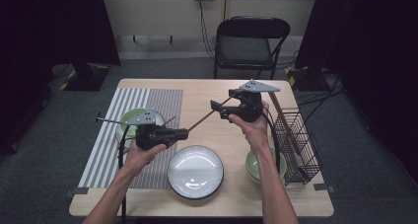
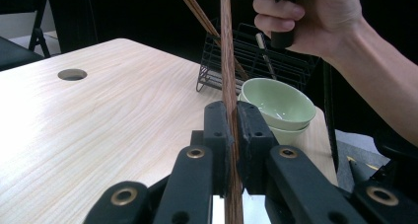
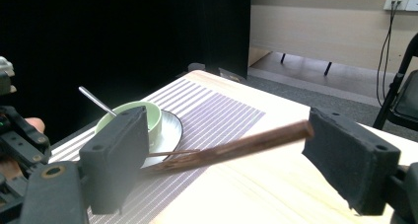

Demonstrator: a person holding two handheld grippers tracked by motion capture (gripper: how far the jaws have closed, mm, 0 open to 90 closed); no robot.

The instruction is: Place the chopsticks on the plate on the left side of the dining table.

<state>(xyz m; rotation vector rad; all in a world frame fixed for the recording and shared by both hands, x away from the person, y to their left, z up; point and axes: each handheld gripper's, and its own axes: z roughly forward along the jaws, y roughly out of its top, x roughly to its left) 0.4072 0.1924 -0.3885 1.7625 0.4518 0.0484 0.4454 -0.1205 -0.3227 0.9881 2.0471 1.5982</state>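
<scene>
Chopstick point(image 1: 204, 118) is pinched by left hand-held gripper point(image 2: 231, 130), offered between right hand-held gripper's point(image 3: 222, 155) spread jaws; handover unfinished.

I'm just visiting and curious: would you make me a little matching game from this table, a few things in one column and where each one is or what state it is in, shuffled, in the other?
Things:
1. chopstick
2. white plate
3. wire rack
4. right gripper

Places or states:
A. at the table's right edge
B. clamped in the left gripper
C. jaws open
D. on the table near the front edge, between the person's forearms

Pairs: 1-B, 2-D, 3-A, 4-C
</scene>
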